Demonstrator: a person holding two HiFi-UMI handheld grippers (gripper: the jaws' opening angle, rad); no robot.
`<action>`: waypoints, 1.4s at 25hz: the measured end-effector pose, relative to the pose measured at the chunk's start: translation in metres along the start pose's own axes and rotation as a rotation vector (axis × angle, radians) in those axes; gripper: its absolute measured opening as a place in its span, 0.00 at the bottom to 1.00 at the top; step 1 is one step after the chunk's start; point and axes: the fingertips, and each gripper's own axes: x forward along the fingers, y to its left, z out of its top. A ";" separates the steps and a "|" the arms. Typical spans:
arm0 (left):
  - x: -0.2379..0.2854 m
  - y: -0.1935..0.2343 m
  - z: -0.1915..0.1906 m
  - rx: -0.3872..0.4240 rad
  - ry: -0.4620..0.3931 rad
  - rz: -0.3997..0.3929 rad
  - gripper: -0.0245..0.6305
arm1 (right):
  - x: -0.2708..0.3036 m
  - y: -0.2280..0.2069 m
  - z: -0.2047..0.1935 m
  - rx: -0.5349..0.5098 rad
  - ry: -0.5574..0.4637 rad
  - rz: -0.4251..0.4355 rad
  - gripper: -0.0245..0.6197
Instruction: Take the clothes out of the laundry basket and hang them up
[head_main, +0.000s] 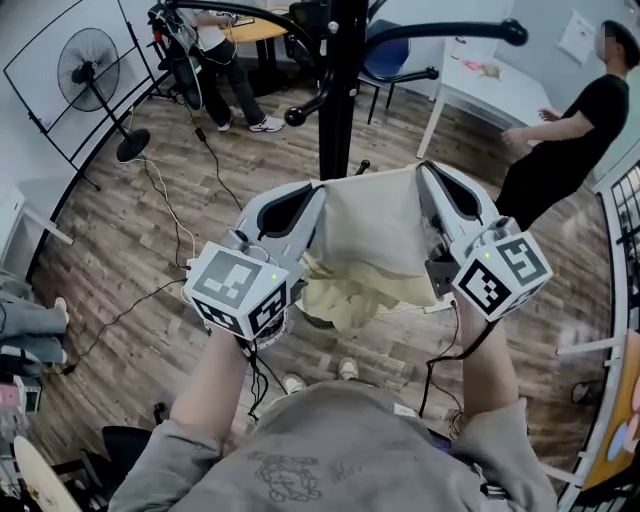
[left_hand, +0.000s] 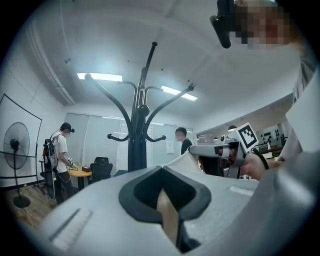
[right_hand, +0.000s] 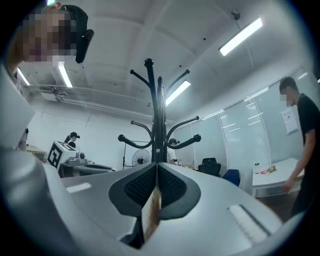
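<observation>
Left gripper (head_main: 318, 192), right gripper (head_main: 424, 172): fingers (head_main: 285, 212) clamped on cream garment (head_main: 370, 238), near coat rack (head_main: 340, 95)

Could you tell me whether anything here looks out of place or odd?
Nothing looks damaged or spilled. The cream fabric garment is pinched at its top corners by the left gripper and right gripper, with its lower part bunched and hanging, close to the black metal coat stand. Black cables trail loosely across the wooden floor.
</observation>
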 end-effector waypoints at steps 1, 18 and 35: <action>0.004 0.005 0.002 0.010 -0.001 0.013 0.04 | 0.010 -0.006 0.003 -0.013 -0.005 0.006 0.09; 0.045 0.069 -0.147 -0.020 0.286 0.160 0.04 | 0.102 -0.068 -0.177 0.081 0.278 0.006 0.09; 0.042 0.046 -0.294 -0.448 0.486 0.118 0.04 | 0.077 -0.038 -0.319 0.389 0.544 0.155 0.11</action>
